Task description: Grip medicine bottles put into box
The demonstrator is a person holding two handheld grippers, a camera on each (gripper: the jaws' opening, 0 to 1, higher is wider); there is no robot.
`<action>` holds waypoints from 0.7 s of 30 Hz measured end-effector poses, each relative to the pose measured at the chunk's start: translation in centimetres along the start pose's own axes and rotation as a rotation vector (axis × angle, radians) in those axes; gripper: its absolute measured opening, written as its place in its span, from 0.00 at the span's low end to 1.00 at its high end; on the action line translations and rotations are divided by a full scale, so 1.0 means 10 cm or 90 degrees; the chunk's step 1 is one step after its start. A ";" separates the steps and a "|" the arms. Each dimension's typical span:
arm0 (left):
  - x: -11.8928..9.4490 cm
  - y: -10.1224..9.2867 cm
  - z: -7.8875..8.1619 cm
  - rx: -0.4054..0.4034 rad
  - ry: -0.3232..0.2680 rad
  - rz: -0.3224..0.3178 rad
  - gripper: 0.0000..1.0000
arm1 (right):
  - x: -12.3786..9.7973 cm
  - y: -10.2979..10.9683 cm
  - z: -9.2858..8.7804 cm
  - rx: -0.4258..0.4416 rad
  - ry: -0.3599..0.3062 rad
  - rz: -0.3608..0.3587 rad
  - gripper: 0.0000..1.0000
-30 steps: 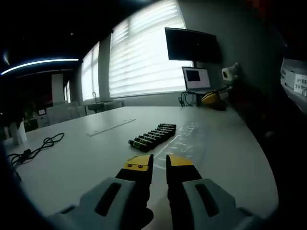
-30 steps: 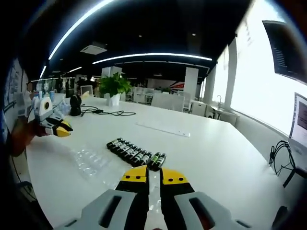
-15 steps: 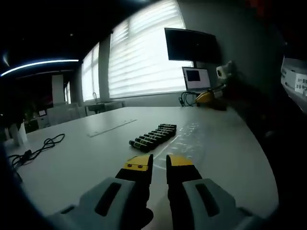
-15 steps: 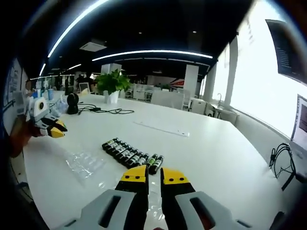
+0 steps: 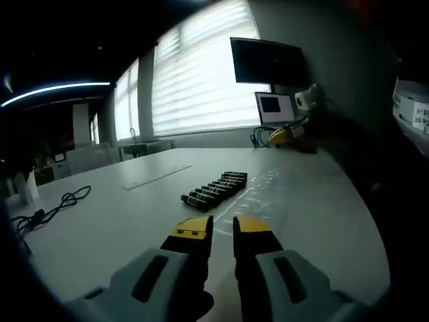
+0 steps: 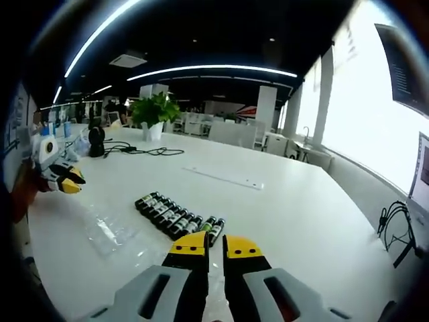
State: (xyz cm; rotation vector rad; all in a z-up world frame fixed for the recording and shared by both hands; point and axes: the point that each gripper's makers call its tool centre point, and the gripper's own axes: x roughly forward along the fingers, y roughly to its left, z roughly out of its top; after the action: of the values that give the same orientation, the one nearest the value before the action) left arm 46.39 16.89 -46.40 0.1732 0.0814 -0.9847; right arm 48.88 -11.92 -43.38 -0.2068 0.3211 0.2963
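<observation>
On the white worktop (image 5: 107, 221), in my left gripper view, my left gripper (image 5: 222, 228) hangs low over the surface with its yellow-tipped fingers (image 5: 192, 231) a narrow gap apart and nothing between them. Just ahead of them lies the row of medicine bottles (image 5: 214, 190), dark with pale caps, side by side and touching, toward the middle of the worktop. A clear plastic tray (image 5: 263, 194) lies flat just right of the row. Far off, near the back edge, I see the right gripper (image 5: 287, 131) in a hand, before a laptop (image 5: 275, 109).

In my right gripper view, the left gripper sits at the worktop's left edge. The tray (image 6: 107, 228) lies left of the bottles (image 6: 175, 217). My right gripper's fingers (image 6: 242, 247) are almost together, empty, just short of the row's near end.
</observation>
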 end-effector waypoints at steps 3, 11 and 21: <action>0.00 0.00 0.00 0.000 -0.001 0.001 0.07 | 0.03 -0.02 0.01 0.005 0.001 -0.001 0.03; 0.00 0.02 -0.01 -0.005 0.000 0.004 0.07 | 0.18 -0.04 0.06 0.012 0.006 -0.003 0.03; 0.01 -0.01 0.00 -0.004 -0.002 -0.002 0.08 | 0.48 0.01 -0.06 0.004 0.059 0.007 0.04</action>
State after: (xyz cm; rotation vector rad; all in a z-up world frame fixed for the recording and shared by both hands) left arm 46.36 16.81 -46.42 0.1667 0.0817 -0.9872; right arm 52.98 -10.77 -45.58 -0.2131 0.4146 0.2972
